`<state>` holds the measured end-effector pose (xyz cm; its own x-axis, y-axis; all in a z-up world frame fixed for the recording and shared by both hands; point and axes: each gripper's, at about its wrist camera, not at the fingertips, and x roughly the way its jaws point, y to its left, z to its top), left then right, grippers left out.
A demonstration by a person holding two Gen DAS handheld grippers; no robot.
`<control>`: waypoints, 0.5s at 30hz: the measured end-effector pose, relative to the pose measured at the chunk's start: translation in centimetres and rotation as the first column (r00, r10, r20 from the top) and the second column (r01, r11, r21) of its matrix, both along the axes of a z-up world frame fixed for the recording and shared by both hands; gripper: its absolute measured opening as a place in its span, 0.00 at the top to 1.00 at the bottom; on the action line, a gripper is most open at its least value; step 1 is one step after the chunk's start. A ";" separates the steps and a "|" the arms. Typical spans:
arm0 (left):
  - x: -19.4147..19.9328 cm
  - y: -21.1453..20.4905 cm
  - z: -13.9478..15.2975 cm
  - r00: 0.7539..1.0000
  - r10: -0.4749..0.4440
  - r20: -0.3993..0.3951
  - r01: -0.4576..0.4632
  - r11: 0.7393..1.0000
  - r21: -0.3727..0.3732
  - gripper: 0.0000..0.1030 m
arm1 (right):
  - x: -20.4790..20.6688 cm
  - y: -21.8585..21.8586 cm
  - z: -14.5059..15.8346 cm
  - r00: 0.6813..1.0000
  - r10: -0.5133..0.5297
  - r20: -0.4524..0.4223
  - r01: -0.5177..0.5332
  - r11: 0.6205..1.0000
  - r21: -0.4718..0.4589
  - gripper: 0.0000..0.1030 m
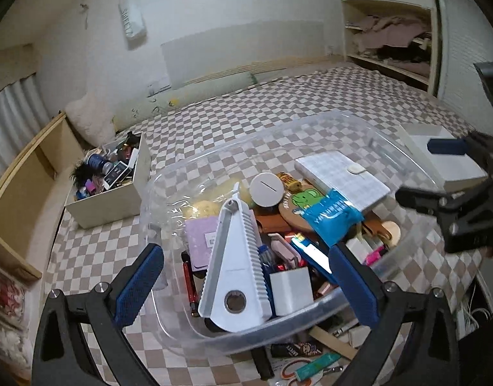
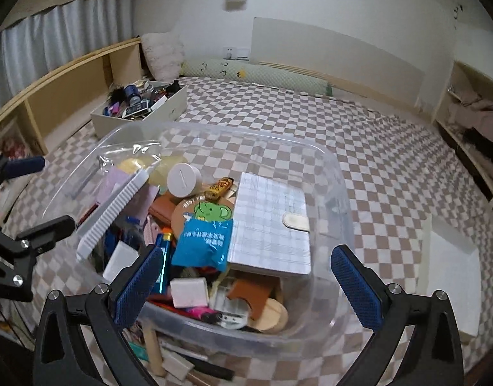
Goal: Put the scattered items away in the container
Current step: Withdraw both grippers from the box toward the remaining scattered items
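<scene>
Left wrist view: left gripper (image 1: 246, 284) fingers spread wide, released, nothing grasped, straddling near rim of clear container (image 1: 169, 180). Right gripper (image 2: 248, 284) likewise released, empty. Container on checkered bed (image 2: 375, 148), filled: white tape dispenser (image 1: 236, 257), checked notebook (image 2: 270, 225), blue packet (image 2: 203, 244). Few scattered items (image 1: 314, 365) beside container's near edge.

glossy clear plastic container (image 2: 339, 173) on matt checked cloth bedspread (image 2: 375, 135).
</scene>
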<state>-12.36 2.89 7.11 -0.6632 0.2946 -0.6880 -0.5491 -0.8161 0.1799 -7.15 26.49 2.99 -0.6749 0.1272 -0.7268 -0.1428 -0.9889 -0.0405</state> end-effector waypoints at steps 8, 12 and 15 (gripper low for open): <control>2.2 -0.8 0.7 0.998 -0.061 0.008 0.060 0.996 0.062 0.00 | 2.9 0.0 1.7 0.989 0.110 -0.094 -0.113 0.993 -0.018 0.00; 3.2 -1.1 1.0 0.996 -0.086 0.033 0.082 0.991 0.107 0.00 | 4.7 -1.0 2.0 0.975 0.176 -0.133 -0.174 0.984 0.022 0.00; 4.0 -1.3 1.3 0.995 -0.100 0.028 0.095 0.986 0.139 0.00 | 5.5 -1.7 1.9 0.958 0.258 -0.125 -0.258 0.966 0.020 0.00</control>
